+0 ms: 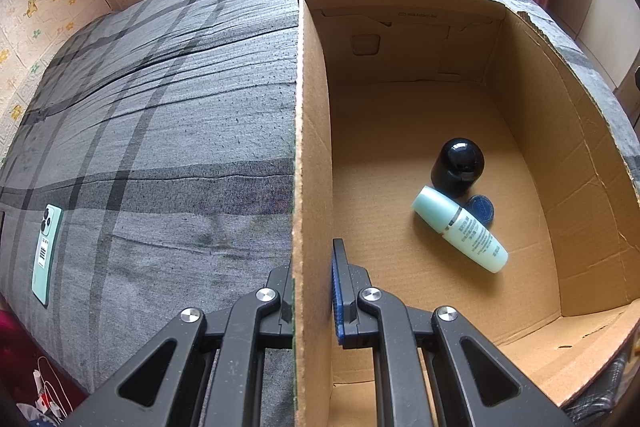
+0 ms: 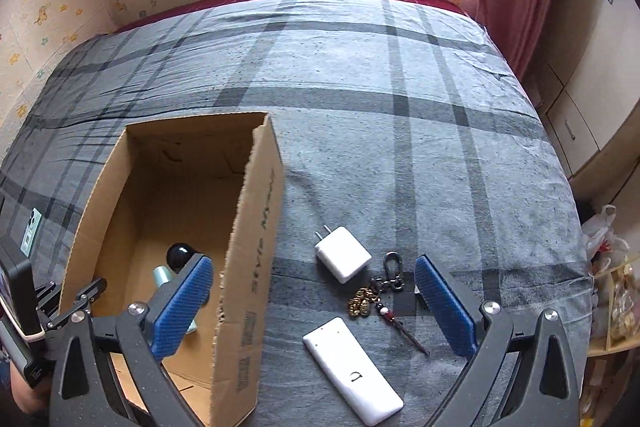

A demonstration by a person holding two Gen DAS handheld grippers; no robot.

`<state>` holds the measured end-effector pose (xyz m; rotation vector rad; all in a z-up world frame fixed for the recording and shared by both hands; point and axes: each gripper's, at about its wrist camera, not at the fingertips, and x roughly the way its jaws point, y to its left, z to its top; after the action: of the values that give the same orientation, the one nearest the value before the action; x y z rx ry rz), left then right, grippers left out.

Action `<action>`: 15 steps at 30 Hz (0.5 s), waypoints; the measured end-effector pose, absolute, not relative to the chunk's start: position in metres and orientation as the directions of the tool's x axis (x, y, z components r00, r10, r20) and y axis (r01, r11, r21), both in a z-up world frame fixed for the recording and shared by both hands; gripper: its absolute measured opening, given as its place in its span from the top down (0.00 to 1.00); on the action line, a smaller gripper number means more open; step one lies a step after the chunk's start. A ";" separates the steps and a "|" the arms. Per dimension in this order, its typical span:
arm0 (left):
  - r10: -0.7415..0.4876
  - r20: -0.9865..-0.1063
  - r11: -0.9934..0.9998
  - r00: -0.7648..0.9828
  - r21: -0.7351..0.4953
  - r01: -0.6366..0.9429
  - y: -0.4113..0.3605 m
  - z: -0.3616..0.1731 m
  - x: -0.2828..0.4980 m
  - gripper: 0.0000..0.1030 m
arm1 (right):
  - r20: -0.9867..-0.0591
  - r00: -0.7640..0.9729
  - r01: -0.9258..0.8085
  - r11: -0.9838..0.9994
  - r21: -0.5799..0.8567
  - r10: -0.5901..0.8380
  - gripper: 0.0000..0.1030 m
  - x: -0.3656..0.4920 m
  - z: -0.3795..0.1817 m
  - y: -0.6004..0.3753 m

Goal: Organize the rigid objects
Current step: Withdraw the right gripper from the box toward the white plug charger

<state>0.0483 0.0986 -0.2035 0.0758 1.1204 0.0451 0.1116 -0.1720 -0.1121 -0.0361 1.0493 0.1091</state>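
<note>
Cardboard box (image 2: 248, 247) wall is clamped between left gripper (image 1: 312, 291) fingers, steadying it. Right gripper (image 2: 314, 303) is spread wide, nothing held, above charger (image 2: 343, 254), keychain (image 2: 376, 297) and white remote (image 2: 352, 375) just beside the box; one item is best straddled squarely

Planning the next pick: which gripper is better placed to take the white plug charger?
Right gripper: open above the white plug charger. Left gripper clamps the brown cardboard box wall.
</note>
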 end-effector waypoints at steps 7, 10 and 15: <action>0.078 -0.897 0.996 0.435 0.086 -0.002 0.099 -0.205 0.049 0.89 | -0.884 0.467 -0.001 1.000 0.017 0.015 0.00 0.116 -0.135 -0.220; 0.078 -0.897 0.996 0.434 0.086 -0.001 0.099 -0.205 0.049 0.89 | -0.892 0.452 0.042 0.999 0.021 0.000 0.00 0.118 -0.147 -0.237; 0.081 -0.897 0.996 0.434 0.090 0.000 0.098 -0.205 0.049 0.89 | -0.907 0.421 0.096 0.995 0.021 -0.021 0.00 0.124 -0.168 -0.261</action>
<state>0.0490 0.0980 -0.2054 0.0802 1.1214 0.0508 0.1236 -0.2608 -0.1683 0.0734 1.1347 -0.0731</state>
